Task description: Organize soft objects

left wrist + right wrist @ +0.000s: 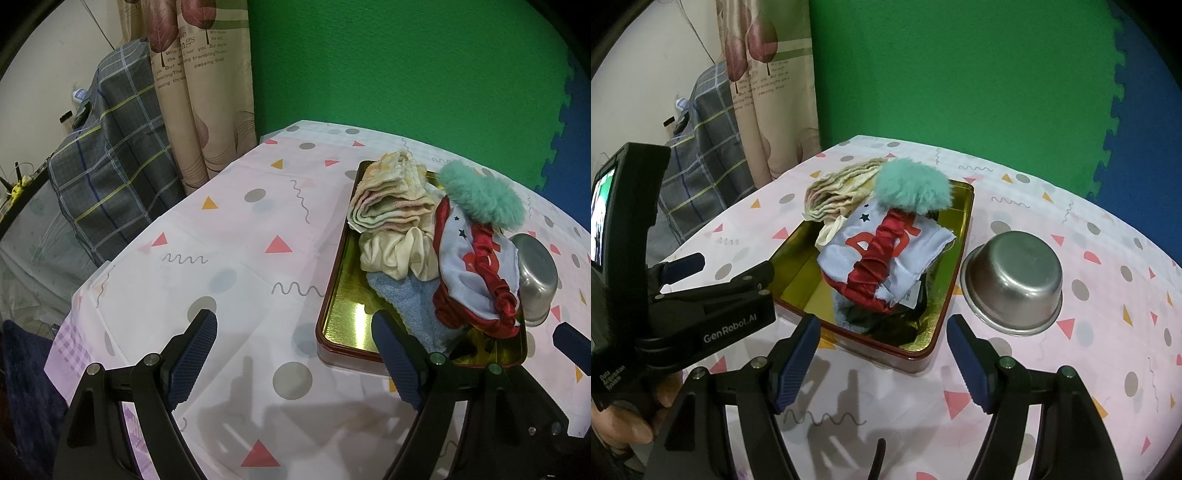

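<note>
Both grippers wide open, empty, short of the tin; soft pile not yet touched.

Your left gripper (295, 354) and right gripper (882, 358) hold nothing, jaws spread. The tin (798, 273) sits just ahead of your right gripper and ahead-right of your left one, with its near end bare. The pile inside is light and limp: folded cloth (388, 199) at the far end, cream scrunchie (395, 254) and blue towel (406, 306) nearer, printed cloth (886, 251) with a red scrunchie (875, 273) on top, and a teal pom (912, 184) behind. Expect the satin to slip and the layers to drag along together. Pinch the red scrunchie across its gathered band, or the folded cloth at its fold. The bowl (1012, 284) stands upside down just right of the tin.
</note>
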Motion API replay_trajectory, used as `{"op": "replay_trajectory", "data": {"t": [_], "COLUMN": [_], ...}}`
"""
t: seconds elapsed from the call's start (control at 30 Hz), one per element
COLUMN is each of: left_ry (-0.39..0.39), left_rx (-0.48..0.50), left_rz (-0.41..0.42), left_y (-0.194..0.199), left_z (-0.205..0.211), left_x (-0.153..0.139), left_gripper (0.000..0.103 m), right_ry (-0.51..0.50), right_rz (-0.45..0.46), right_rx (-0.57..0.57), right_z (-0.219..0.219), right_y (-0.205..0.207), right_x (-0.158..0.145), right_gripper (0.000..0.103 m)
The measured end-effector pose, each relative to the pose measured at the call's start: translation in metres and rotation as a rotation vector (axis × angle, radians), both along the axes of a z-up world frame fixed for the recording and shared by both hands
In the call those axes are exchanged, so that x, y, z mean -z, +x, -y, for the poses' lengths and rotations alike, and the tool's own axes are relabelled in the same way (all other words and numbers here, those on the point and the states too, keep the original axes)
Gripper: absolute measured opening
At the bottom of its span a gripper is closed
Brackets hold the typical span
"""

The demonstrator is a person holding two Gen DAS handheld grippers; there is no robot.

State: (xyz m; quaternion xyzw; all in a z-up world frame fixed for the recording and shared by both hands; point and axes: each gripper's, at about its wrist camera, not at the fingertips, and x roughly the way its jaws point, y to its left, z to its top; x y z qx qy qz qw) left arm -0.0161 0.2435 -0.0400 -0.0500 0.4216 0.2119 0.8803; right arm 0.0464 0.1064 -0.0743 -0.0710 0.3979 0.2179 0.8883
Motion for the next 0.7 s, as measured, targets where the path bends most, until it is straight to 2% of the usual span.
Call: {"op": "replay_trajectory", "data": {"t": [0.7], "left_ry": [-0.001], "left_rx": [0.001], "left_rz": [0.001], "left_y": [-0.0004], "left_z": [0.0003], "left_x": [0.0001], "left_gripper": [0.083], "right_ry": [-0.004], "right_rz": [-0.006], "right_rx": [-0.005], "right_z": [-0.0015], "right_y": [0.0006], "right_x": [0.0017], "right_gripper": [0.073]}}
